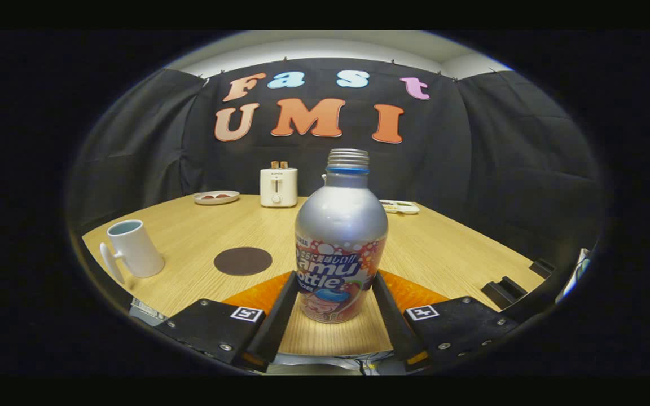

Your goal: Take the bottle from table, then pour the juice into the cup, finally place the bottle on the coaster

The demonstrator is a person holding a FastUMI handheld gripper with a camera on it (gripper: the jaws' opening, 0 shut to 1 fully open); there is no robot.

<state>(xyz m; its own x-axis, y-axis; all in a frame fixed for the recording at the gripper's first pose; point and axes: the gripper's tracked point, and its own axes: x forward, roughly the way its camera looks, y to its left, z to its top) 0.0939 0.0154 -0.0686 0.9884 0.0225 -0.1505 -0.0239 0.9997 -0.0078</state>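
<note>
While the gripper (333,282) sits level and low over the table (443,248), its fingers (277,313) flank the bottle's (341,237) lower body, both sides touching or very nearly so; firm grip cannot be confirmed. Bottle upright, uncapped, base seemingly on the wood. Coaster (243,261) lies just ahead-left, bare tabletop around it. Cup (132,248) stands farther left near the table edge. Toaster (279,186), plate (216,197) and a small tray (399,206) line the far edge, well apart.
</note>
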